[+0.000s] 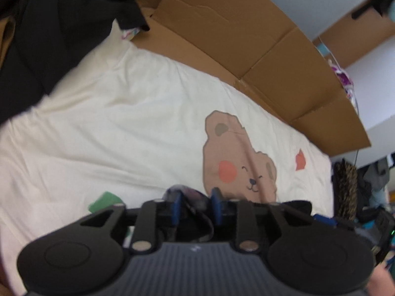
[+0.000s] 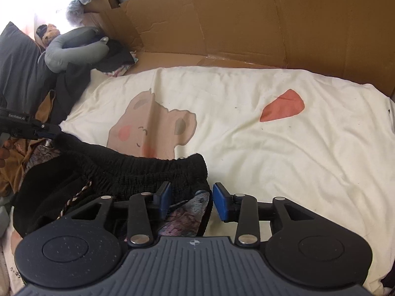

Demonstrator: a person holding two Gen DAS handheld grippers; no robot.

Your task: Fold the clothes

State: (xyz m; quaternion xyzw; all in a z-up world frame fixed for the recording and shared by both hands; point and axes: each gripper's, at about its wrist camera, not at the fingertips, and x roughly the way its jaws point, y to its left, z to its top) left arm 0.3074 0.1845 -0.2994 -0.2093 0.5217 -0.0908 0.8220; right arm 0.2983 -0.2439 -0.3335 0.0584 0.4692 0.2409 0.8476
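Observation:
A black garment (image 2: 138,170) with a gathered elastic waistband and a braided drawstring lies on the cream bear-print sheet (image 2: 271,148), near its front edge. My right gripper (image 2: 192,198) hovers over the waistband's right end. Its blue pads (image 2: 222,202) stand apart, and the patterned inner fabric (image 2: 187,214) between them is not pressed. The left gripper (image 2: 49,132) reaches the waistband's left end. In the left wrist view, the left gripper (image 1: 196,206) is open over a bit of patterned cloth (image 1: 192,193), with a black edge of the garment (image 1: 296,204) to its right.
Flattened cardboard (image 2: 246,19) lines the wall behind the bed. A grey neck pillow (image 2: 71,49), a dark pillow (image 2: 17,56) and dark clothes (image 1: 49,37) lie at the bed's head. Brown cloth (image 2: 14,172) is bunched beside the garment. Room clutter (image 1: 365,185) stands past the foot.

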